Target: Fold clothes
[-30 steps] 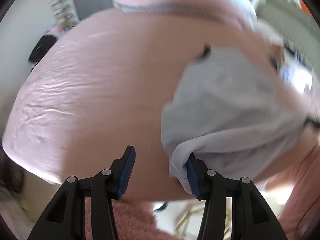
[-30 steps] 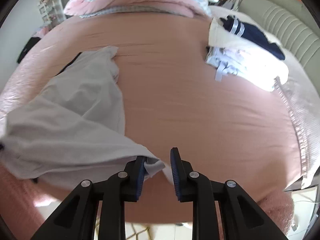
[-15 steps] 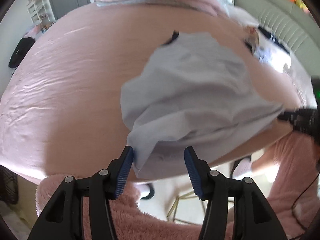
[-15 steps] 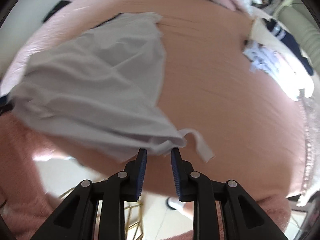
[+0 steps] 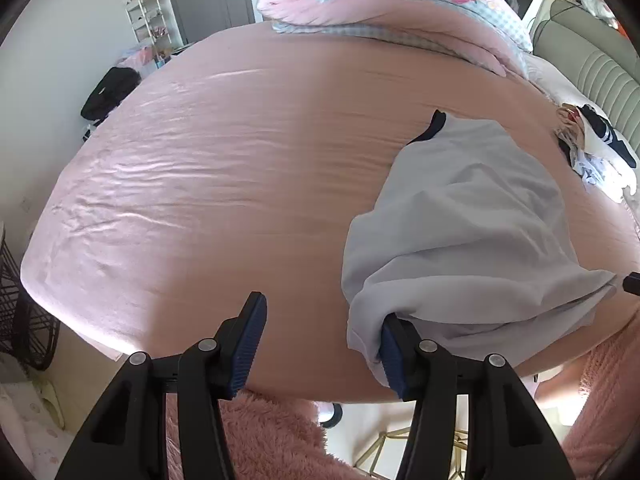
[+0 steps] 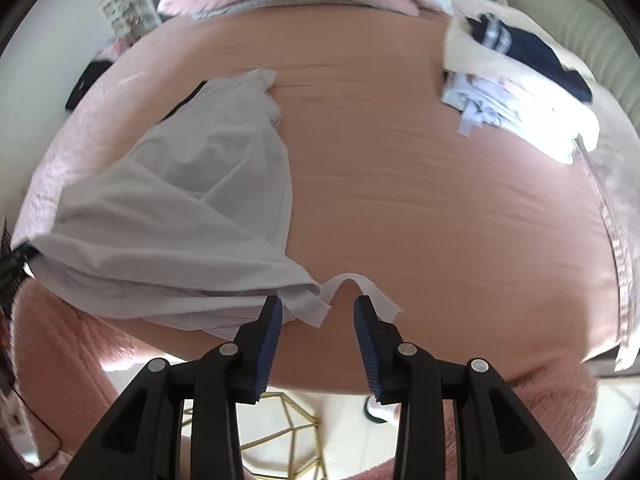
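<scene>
Pale grey cotton garment point(image 6: 192, 200), lying rumpled at the pink bed's point(image 5: 240, 160) near edge, may slide off because right gripper point(image 6: 318, 312) has just been opening, releasing its hem, and left gripper point(image 5: 320, 328) gapes unclamped.

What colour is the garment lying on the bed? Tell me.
Pale grey garment, with a dark trim at one end; left wrist view.

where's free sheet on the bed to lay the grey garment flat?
Free: the wide pink sheet left of the grey garment, up to the quilt; also the strip between the garment and the clothes pile. Crowded: the pile's corner by the headboard.
</scene>
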Motion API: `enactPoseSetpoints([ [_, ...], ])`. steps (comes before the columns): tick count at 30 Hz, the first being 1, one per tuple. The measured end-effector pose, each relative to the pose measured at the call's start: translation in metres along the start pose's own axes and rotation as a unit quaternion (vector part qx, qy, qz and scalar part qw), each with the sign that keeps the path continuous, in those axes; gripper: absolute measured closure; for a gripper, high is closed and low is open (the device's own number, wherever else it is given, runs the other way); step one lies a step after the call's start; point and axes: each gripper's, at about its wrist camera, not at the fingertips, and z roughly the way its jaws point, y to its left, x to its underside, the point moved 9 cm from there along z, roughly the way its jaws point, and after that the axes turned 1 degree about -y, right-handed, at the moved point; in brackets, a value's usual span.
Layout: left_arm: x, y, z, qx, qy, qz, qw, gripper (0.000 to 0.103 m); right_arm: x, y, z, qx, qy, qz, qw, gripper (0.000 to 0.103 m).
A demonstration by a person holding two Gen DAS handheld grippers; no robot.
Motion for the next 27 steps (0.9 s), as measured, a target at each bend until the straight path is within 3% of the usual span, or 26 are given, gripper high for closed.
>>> enactPoseSetpoints([
  [3,0.003,-0.006,0.002,0.007,0.004,0.001,1.0000,0.053,0.011,-0.017,-0.001,-0.002,0.015,-0.011,1.000,0.066],
  [7,0.004,-0.012,0.004,0.016,0.009,0.006,0.9998,0.053,0.009,0.003,0.006,-0.067,0.011,-0.004,0.998,0.066],
  [9,0.005,-0.014,0.005,0.020,0.013,0.005,0.9997,0.053,-0.005,-0.010,0.031,-0.059,0.012,-0.003,0.998,0.061],
  [11,0.007,-0.016,0.006,0.022,0.019,0.006,0.9996,0.053,-0.008,-0.020,0.050,-0.016,0.026,0.016,0.999,0.061],
  [14,0.009,-0.017,0.005,0.022,0.021,0.010,0.9995,0.053,-0.010,-0.023,0.066,-0.030,0.027,0.062,0.997,0.061],
  [18,0.013,-0.016,0.006,0.024,0.028,0.008,0.9993,0.053,0.010,-0.017,0.079,-0.021,0.072,0.058,0.995,0.061],
  [22,0.016,-0.016,0.007,0.042,0.040,0.002,0.9983,0.053,0.040,0.004,0.068,-0.036,0.105,-0.011,0.994,0.062],
  [24,0.017,-0.017,0.007,0.053,0.045,-0.001,0.9976,0.053,0.044,0.005,0.060,-0.042,0.106,-0.005,0.993,0.062],
  [27,0.017,-0.017,0.006,0.055,0.045,0.000,0.9974,0.053,0.028,0.002,0.040,-0.068,0.064,0.043,0.995,0.061],
])
